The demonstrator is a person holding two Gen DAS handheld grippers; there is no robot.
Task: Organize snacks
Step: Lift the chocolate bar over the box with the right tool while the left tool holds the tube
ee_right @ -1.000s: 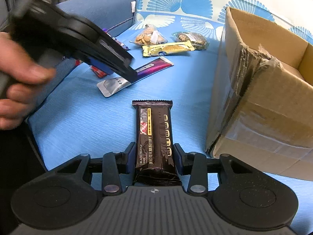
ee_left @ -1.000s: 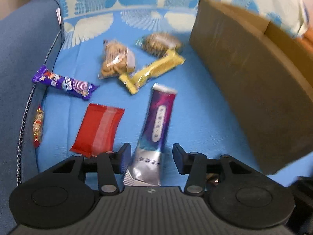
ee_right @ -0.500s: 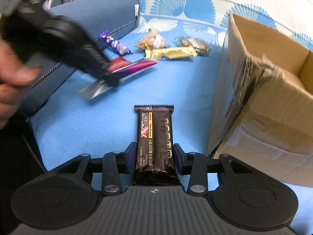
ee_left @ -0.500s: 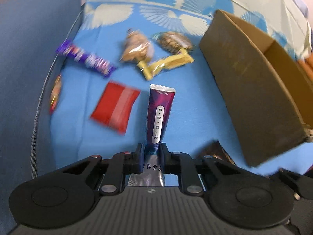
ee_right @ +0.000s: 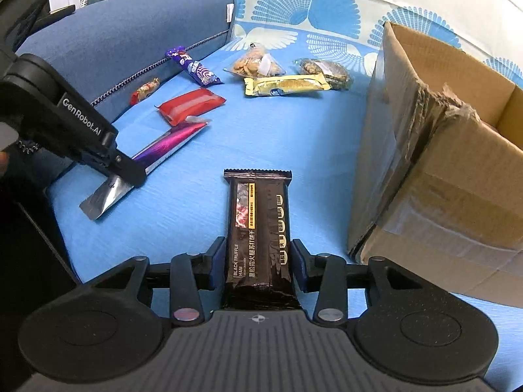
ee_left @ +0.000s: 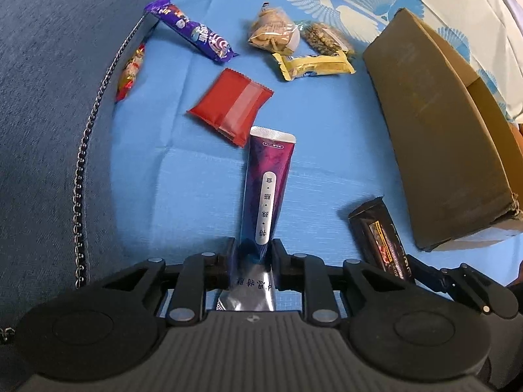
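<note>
- The left gripper (ee_left: pixel 251 258) grips a long purple packet (ee_left: pixel 266 192) near its silver end; its pads press on both sides of the wrapper. Its jaws have just been closing on the packet and then easing slightly, with the packet between them.
- In the right wrist view the same purple packet (ee_right: pixel 157 150) slants up from the blue sheet (ee_right: pixel 287 137), its silver end low and its far end raised, just in front of a red packet (ee_right: pixel 189 104).
- The right gripper (ee_right: pixel 258 261) has a dark brown bar (ee_right: pixel 258 228) between its fingers; the pads sit against both long edges, so it grips the bar. The bar lies lengthwise, pointing away from the camera, on the sheet.
- From the left wrist the dark brown bar (ee_left: pixel 379 238) shows to the right of the purple packet, close to the corner of the cardboard box (ee_left: pixel 438 137).
- The cardboard box (ee_right: pixel 441 163) stands open on the right side of the sheet, its near flap torn and taped.
- Further back lie a purple-and-white bar (ee_left: pixel 193 29), a small red-and-yellow sweet (ee_left: pixel 130 68) beside the sofa arm (ee_left: pixel 49 98), a yellow bar (ee_left: pixel 313 65), a clear bag of biscuits (ee_left: pixel 273 32) and a clear bag of darker pieces (ee_left: pixel 327 37).
- The yellow bar touches both clear bags.
</note>
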